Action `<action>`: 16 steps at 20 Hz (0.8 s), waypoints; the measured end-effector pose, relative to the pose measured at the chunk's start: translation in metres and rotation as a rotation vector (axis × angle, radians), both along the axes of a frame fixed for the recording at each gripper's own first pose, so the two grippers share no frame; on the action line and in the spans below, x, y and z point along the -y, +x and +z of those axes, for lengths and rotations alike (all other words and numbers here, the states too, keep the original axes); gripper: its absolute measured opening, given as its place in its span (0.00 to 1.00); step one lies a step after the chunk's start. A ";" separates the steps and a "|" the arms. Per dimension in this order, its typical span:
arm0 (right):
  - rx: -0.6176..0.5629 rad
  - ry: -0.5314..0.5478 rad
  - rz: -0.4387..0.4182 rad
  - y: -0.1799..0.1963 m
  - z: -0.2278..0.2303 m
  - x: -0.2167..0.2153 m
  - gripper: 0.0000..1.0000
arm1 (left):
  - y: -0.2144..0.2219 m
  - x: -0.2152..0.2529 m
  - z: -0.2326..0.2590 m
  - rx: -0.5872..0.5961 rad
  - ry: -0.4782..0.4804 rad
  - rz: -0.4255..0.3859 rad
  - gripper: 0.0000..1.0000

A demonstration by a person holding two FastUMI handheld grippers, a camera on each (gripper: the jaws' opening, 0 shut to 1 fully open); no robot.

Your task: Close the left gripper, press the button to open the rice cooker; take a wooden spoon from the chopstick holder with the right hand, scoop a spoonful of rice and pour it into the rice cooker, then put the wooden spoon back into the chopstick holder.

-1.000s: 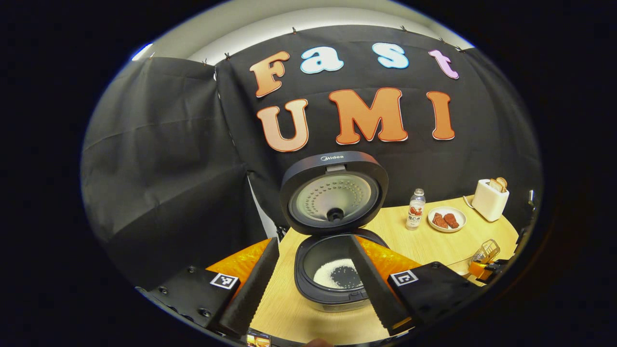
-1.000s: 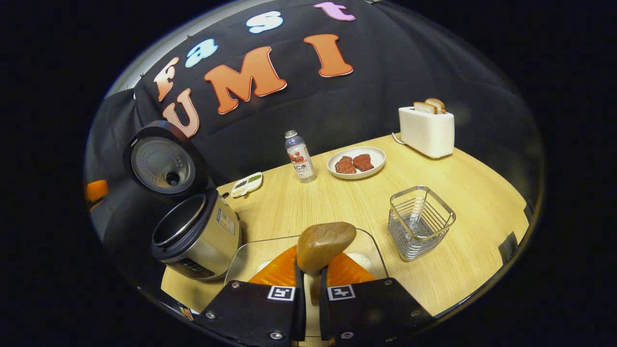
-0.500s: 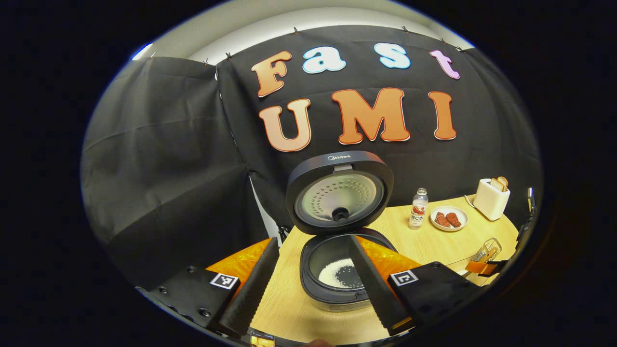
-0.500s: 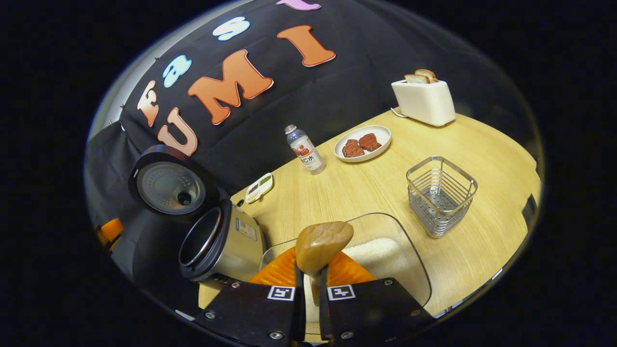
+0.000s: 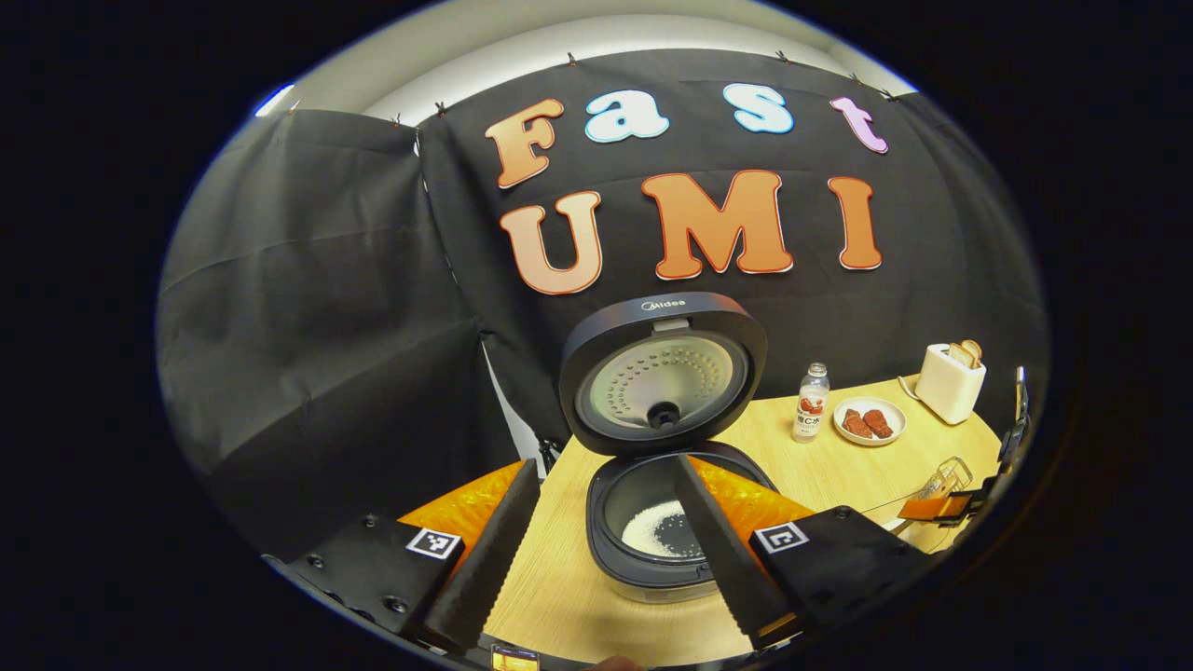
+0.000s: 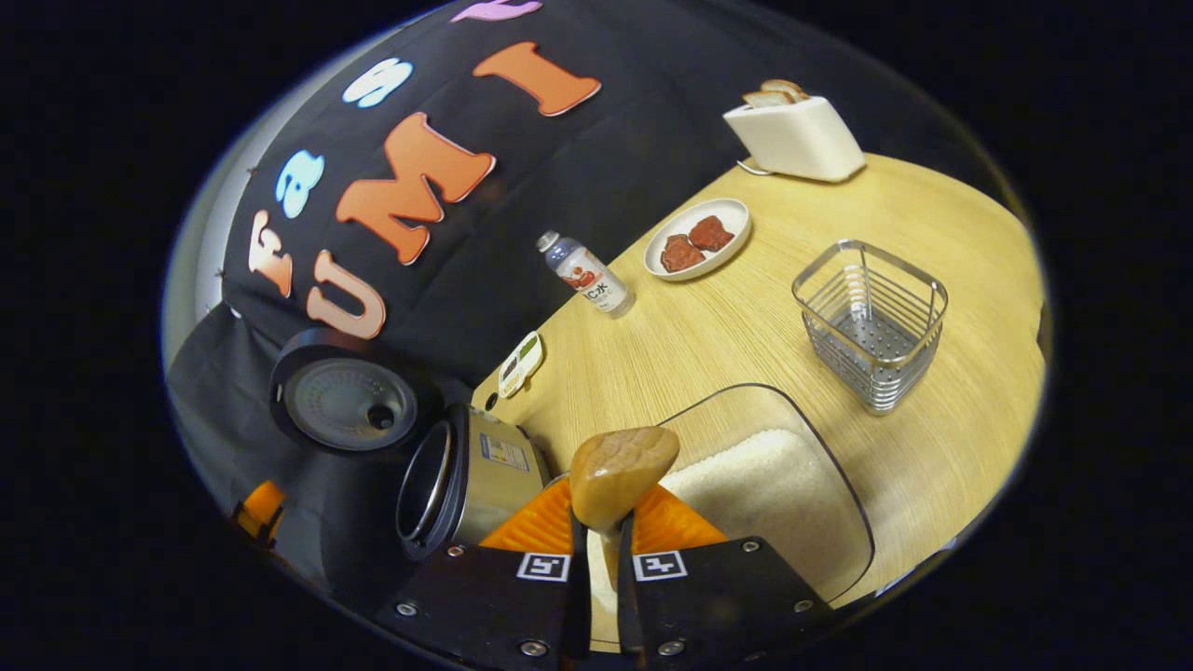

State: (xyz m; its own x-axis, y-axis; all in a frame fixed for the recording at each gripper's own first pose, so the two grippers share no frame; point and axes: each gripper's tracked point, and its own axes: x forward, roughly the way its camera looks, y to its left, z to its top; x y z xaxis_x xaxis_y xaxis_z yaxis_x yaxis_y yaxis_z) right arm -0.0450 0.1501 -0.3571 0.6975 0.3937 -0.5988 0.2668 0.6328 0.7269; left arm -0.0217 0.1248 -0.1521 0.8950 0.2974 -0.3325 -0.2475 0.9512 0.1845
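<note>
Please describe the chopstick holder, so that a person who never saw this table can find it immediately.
Start from the white toaster at the far edge of the wooden table, then come toward the near edge, past the plate of meat. The chopstick holder stands there alone, beyond the clear rice container. It is the only metal wire basket, square, open-topped and see-through.

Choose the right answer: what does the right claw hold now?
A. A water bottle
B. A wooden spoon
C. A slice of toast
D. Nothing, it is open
B: in the right gripper view, the right claw has both fingers pressed on the handle of the wooden spoon, whose bowl sticks up above the fingertips, over the clear rice container.
</note>
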 end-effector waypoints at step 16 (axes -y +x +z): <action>0.005 0.394 -0.204 0.011 0.039 0.078 0.10 | 0.014 0.022 0.013 0.034 -0.007 -0.039 0.91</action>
State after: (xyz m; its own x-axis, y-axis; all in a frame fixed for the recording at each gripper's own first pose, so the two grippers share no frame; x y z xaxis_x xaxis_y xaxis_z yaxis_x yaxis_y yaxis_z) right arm -0.0342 0.0719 -0.3183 0.7870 0.4453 -0.4270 0.3534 0.2419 0.9036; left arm -0.0078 0.1032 -0.1388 0.9168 0.2594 -0.3037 -0.2159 0.9616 0.1698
